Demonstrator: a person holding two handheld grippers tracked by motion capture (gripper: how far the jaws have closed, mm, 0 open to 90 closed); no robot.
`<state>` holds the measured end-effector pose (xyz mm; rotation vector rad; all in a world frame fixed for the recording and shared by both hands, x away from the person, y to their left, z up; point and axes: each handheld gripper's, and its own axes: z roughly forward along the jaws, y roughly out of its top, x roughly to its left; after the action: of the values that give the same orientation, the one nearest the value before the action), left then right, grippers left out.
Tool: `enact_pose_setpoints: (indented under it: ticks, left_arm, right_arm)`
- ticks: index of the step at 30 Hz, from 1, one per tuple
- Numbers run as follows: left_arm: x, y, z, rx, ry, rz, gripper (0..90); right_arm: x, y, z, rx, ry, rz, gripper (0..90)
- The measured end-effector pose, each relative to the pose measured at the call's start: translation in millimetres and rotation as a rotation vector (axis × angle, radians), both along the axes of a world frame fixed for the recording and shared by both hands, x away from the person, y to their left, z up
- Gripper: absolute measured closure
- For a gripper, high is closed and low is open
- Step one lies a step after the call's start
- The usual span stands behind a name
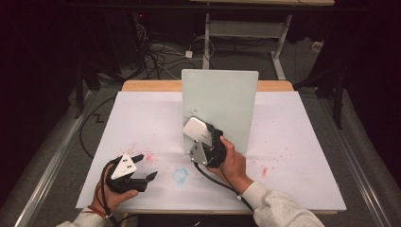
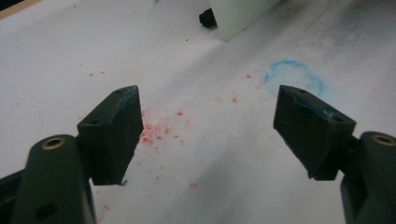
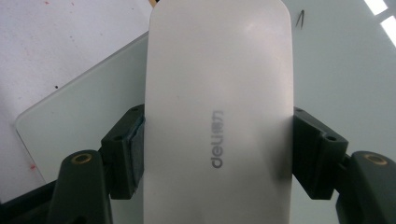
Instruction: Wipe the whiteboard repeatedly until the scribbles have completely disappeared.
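Observation:
A pale whiteboard stands upright in the middle of the table. My right gripper is shut on a white oblong eraser and holds it against the board's lower left face. In the right gripper view the eraser, marked "deli", sits between the two jaws of that gripper, with the board behind it. My left gripper rests low near the table's front left, open and holding nothing. In the left gripper view its jaws stand wide apart over the white surface.
A white sheet covers the table, with red specks and a faint blue ring smear on it. The board's black foot stands at its base. Cables lie on the floor beyond the table's far edge.

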<state>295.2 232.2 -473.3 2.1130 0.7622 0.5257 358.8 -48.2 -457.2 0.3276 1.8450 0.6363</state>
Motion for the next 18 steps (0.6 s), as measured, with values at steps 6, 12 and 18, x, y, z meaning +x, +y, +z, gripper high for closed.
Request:
enact_pose_setpoints:
  ticks: [6,12,18]
  left_arm:
    - [-0.5,1.5,0.6,-0.007,-0.005,0.013,23.0]
    - [-0.2,0.8,0.5,-0.008,-0.003,0.013,23.0]
    - [-0.2,0.5,0.3,-0.004,-0.002,0.011,23.0]
  right_arm:
    - [8.9,-9.9,23.9,0.062,-0.025,-0.042,30.6]
    - [11.8,-7.5,31.2,0.099,-0.039,-0.065,30.7]
    - [11.2,1.7,27.8,0.105,-0.037,-0.059,30.6]
